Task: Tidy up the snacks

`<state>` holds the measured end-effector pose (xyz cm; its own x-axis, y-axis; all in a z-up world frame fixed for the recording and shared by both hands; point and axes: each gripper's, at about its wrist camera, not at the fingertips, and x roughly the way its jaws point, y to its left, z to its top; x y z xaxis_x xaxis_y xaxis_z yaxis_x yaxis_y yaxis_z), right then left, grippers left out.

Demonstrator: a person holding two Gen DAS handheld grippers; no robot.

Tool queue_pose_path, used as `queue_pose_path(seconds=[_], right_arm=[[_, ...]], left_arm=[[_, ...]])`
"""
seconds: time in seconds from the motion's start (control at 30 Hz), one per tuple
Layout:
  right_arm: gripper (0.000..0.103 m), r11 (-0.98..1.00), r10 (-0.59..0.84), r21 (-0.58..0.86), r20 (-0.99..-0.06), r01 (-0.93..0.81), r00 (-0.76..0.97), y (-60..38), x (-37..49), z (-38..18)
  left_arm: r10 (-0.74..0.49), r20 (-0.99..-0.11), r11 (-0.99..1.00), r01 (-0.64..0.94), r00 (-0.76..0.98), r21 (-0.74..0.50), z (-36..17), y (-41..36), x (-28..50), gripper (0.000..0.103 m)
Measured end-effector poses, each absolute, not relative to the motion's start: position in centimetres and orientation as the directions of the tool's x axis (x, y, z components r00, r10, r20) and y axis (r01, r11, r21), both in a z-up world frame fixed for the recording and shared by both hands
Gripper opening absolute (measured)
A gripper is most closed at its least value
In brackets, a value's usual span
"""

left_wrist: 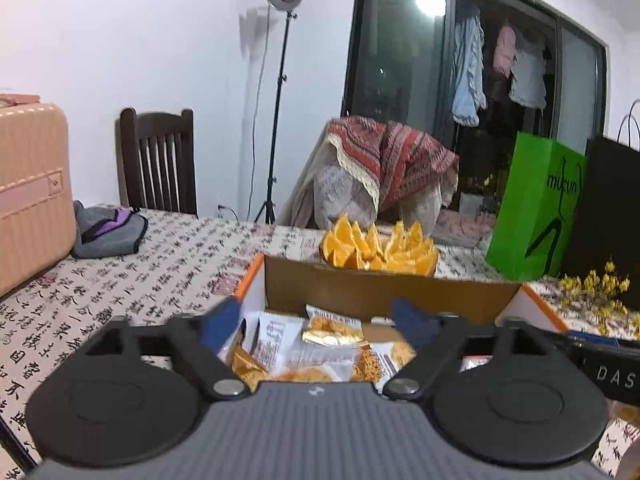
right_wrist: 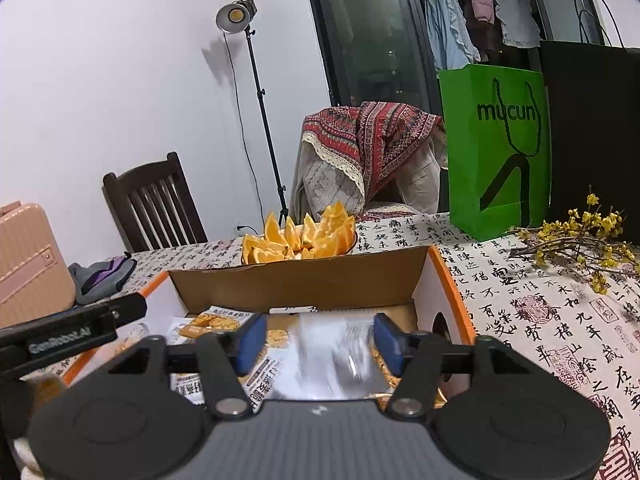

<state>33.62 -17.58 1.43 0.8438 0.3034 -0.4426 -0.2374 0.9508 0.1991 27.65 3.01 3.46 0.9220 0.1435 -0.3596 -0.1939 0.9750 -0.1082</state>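
Observation:
An open cardboard box with an orange rim stands on the calligraphy-print tablecloth, with several white-and-orange snack packets lying in it. My left gripper hangs over the box's left part, jaws wide open, with nothing between its blue pads. In the right wrist view the same box sits under my right gripper, whose jaws stand apart. A blurred white-and-silver packet lies between its pads; a gap shows beside the left pad. More packets lie at the left of the box.
Behind the box sits a plate of orange wedges. A green paper bag and a black bag stand at the back right, with yellow flower branches near them. A pink suitcase and a grey cloth lie left.

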Motion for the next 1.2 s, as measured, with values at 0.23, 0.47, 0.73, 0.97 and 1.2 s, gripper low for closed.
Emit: queue_pose_path(seconds=[0.23, 0.47, 0.73, 0.97, 1.2], right_arm=[[0.103, 0.947, 0.311, 0.220, -0.429, -0.236, 0.848, -17.9, 33.5, 1.4], [0.103, 0.949, 0.304, 0.211, -0.428, -0.233, 0.851, -17.8, 33.3, 1.5], [0.103, 0.950, 0.304, 0.209, -0.427, -0.234, 0.852, -17.8, 33.1, 1.5], [0.103, 0.951, 0.300, 0.205, -0.422, -0.232, 0.855, -17.9, 32.9, 1.8], [0.103, 0.953, 0.295, 0.191, -0.414, -0.235, 0.861, -18.1, 32.1, 2.6]], left_arm=[[0.156, -0.334, 0.968, -0.211, 0.930, -0.134, 4.0, 3.4, 27.0, 0.103], [0.158, -0.336, 0.968, -0.213, 0.928, -0.132, 4.0, 3.3, 27.1, 0.103], [0.153, -0.331, 0.970, -0.206, 0.931, -0.131, 4.1, 3.3, 26.8, 0.103], [0.119, -0.347, 0.971, -0.183, 0.930, -0.156, 4.4, 3.6, 26.7, 0.103], [0.103, -0.365, 0.971, -0.173, 0.925, -0.164, 5.3, 3.5, 26.3, 0.103]])
